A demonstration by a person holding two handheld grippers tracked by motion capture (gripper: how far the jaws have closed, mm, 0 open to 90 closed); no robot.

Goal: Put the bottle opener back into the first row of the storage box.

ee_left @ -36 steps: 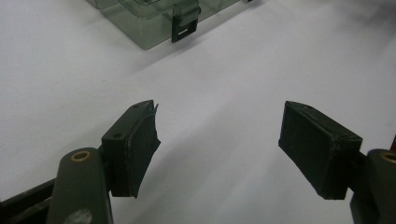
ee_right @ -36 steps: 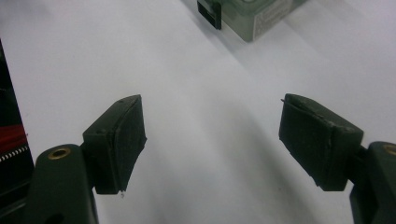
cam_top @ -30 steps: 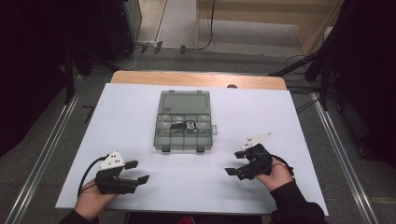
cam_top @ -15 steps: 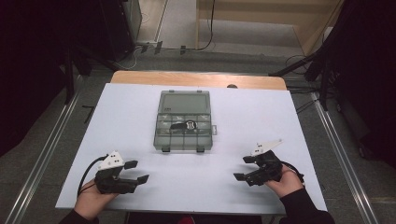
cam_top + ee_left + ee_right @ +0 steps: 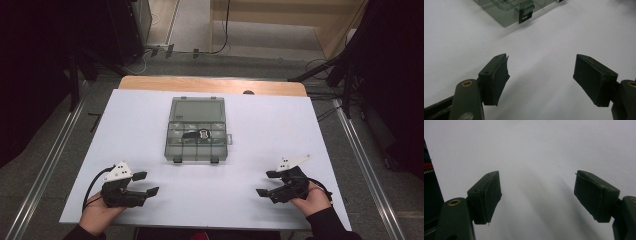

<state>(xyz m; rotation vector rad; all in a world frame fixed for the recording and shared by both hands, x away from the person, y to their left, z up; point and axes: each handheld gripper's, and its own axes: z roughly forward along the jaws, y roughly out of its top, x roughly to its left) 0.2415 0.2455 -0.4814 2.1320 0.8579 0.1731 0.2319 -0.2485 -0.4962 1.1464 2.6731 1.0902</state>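
Observation:
A clear grey plastic compartment box point(image 5: 197, 129) lies shut at the middle of the white table point(image 5: 150, 120), with a small black item point(image 5: 198, 134) inside one compartment. Its front corner and a latch point(image 5: 525, 13) appear at the top of the left gripper view. My left gripper point(image 5: 146, 183) rests near the table's front left, open, nothing between its jaws. My right gripper point(image 5: 266, 183) sits near the front right, open and empty, its jaws pointing left across bare table. In the gripper views, the left gripper point(image 5: 541, 77) and the right gripper point(image 5: 537, 196) both stand wide apart over the white surface.
A wooden strip point(image 5: 210, 85) edges the table's far side. Metal rails point(image 5: 50, 165) run along both sides on the floor. Cables point(image 5: 320, 65) lie on the floor beyond the table. The table's front edge point(image 5: 436, 182) is close to the right gripper.
My right gripper has drawn back from near the box toward the front right of the table and turned its jaws leftward. The left gripper has stayed put.

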